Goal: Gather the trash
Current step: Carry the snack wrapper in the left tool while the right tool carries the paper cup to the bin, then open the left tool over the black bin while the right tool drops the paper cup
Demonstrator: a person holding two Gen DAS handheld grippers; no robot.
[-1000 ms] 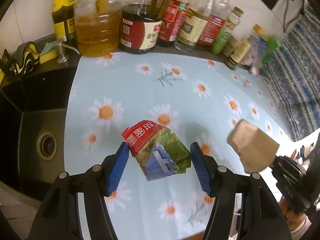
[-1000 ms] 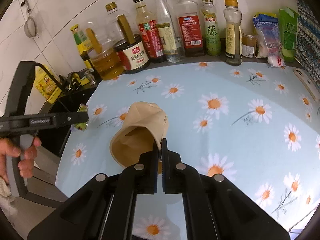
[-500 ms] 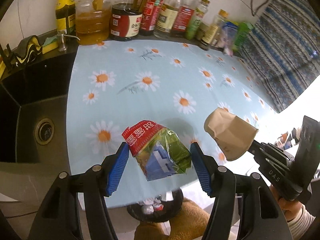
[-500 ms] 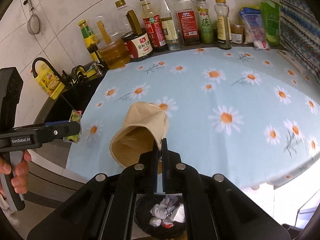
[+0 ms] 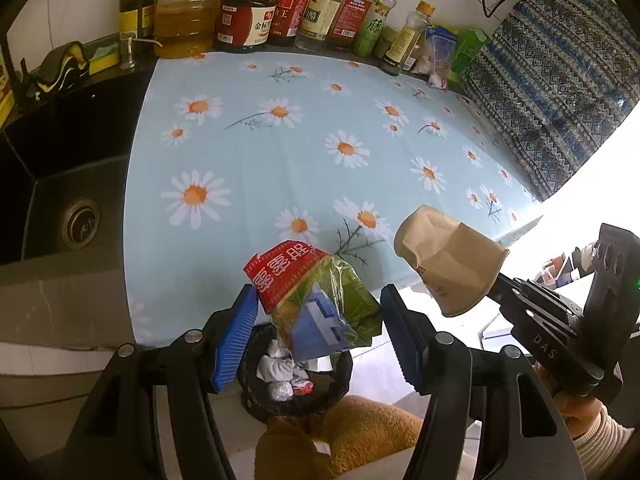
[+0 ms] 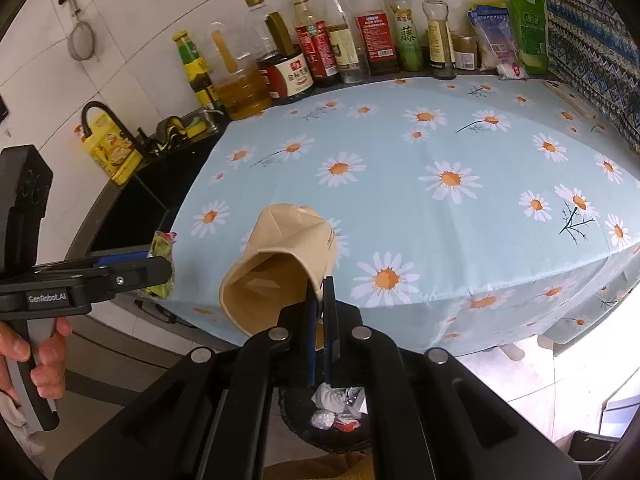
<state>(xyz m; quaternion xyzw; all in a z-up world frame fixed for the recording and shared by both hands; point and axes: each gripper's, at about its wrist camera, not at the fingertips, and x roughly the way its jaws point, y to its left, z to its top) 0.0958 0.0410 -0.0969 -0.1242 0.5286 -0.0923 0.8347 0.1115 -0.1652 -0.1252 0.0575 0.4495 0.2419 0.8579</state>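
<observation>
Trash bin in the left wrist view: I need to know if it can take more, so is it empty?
No, the trash bin already holds crumpled white scraps and a red bit, seen below the snack wrapper.

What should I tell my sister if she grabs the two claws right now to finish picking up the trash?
Left claw: shut on the crinkly snack wrapper, held past the table edge, above the black trash bin on the floor.
Right claw: shut on the rim of the crushed paper cup, also at the table's front edge with the bin just below.
Done: both pieces are lifted off the daisy tablecloth; the bin already holds crumpled paper.
Left: open each claw over the bin so the wrapper and cup drop in. No other loose trash shows on the cloth; the bottles at the back stay.
</observation>
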